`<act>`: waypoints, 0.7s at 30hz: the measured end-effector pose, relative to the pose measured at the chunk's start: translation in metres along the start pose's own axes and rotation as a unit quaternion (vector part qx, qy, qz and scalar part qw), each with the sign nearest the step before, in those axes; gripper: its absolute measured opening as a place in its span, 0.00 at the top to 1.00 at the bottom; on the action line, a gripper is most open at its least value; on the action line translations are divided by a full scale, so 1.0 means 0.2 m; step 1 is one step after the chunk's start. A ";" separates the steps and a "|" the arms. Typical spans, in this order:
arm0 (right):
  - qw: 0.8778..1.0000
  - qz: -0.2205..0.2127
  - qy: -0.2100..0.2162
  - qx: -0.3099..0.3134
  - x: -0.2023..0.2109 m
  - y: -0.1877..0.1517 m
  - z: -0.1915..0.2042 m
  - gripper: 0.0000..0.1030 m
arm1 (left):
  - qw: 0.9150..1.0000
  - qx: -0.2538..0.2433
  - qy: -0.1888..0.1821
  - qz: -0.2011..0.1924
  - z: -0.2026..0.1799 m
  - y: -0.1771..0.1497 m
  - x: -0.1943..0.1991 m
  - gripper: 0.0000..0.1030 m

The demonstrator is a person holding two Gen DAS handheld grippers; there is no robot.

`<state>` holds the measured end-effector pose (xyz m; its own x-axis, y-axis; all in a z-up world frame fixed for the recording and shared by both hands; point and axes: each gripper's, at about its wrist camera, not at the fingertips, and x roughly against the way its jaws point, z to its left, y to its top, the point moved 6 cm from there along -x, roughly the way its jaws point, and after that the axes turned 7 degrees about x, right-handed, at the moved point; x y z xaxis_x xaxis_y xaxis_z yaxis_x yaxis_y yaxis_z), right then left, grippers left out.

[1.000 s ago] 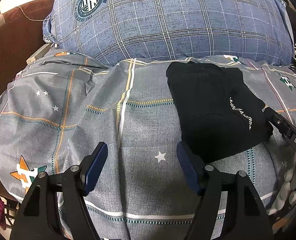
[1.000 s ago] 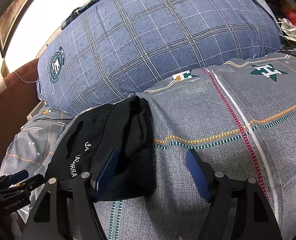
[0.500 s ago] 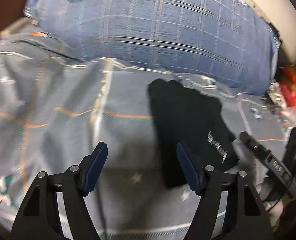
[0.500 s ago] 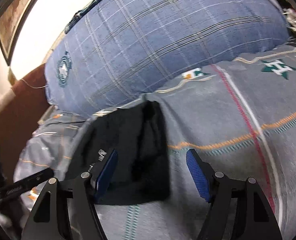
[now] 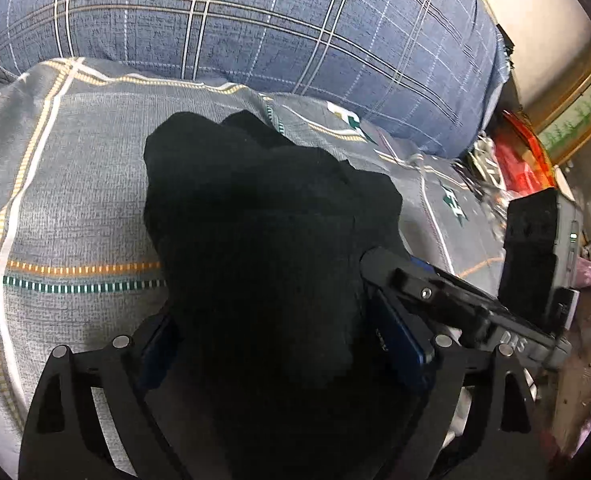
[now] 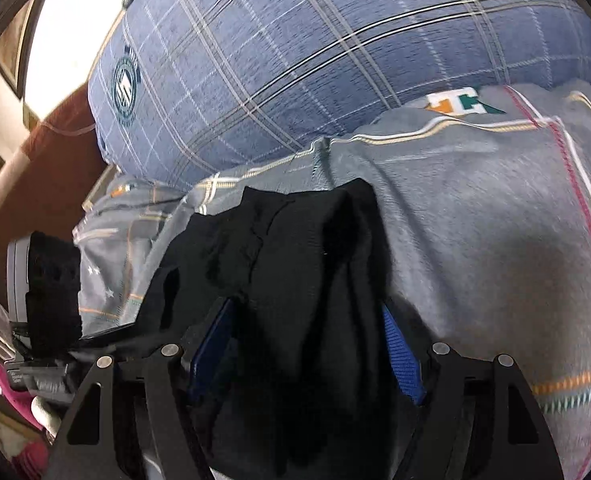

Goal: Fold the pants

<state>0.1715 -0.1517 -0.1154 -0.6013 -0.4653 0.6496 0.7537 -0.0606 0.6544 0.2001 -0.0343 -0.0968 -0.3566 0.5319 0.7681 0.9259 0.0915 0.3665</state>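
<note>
Left wrist view: the left gripper (image 5: 287, 344) straddles the folded black pants (image 5: 263, 240) at frame centre on the bedspread (image 5: 75, 208); its jaws have just been opening and stand wide, pads not visibly pressing. Right gripper (image 6: 307, 344) likewise straddles the pants (image 6: 295, 264), jaws spread. Risk: closing on upper layers only would unfold the bundle when lifted.

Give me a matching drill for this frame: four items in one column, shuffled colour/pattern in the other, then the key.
Items
1. pants
2. pillow
3. bed cover
4. finger pads

Descriptions
A. grey with orange and green stripes
B. bright blue
C. plain black
D. blue plaid

Pairs: 1-C, 2-D, 3-A, 4-B
</note>
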 end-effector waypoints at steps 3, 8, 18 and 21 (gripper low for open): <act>1.000 0.004 0.000 0.000 0.00 0.00 0.02 0.47 | 1.000 0.014 0.016 -0.009 -0.01 0.01 0.06 0.56; 1.000 -0.013 0.024 0.007 0.10 -0.03 0.12 0.62 | 0.999 -0.016 0.024 -0.041 -0.10 -0.05 0.22 0.65; 0.996 -0.070 0.039 0.038 0.33 0.13 0.34 0.64 | 0.994 -0.035 0.009 -0.102 -0.21 0.12 0.46 0.65; 0.996 -0.073 0.032 0.043 0.29 0.22 0.34 0.64 | 0.993 -0.039 0.024 -0.106 -0.20 0.22 0.42 0.65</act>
<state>0.1524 -0.1219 -0.0222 -0.6830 -0.5128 0.5201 0.6315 -0.0568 0.7733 0.2049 -0.0189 0.0047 -0.5493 0.4664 0.6934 0.8181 0.1309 0.5600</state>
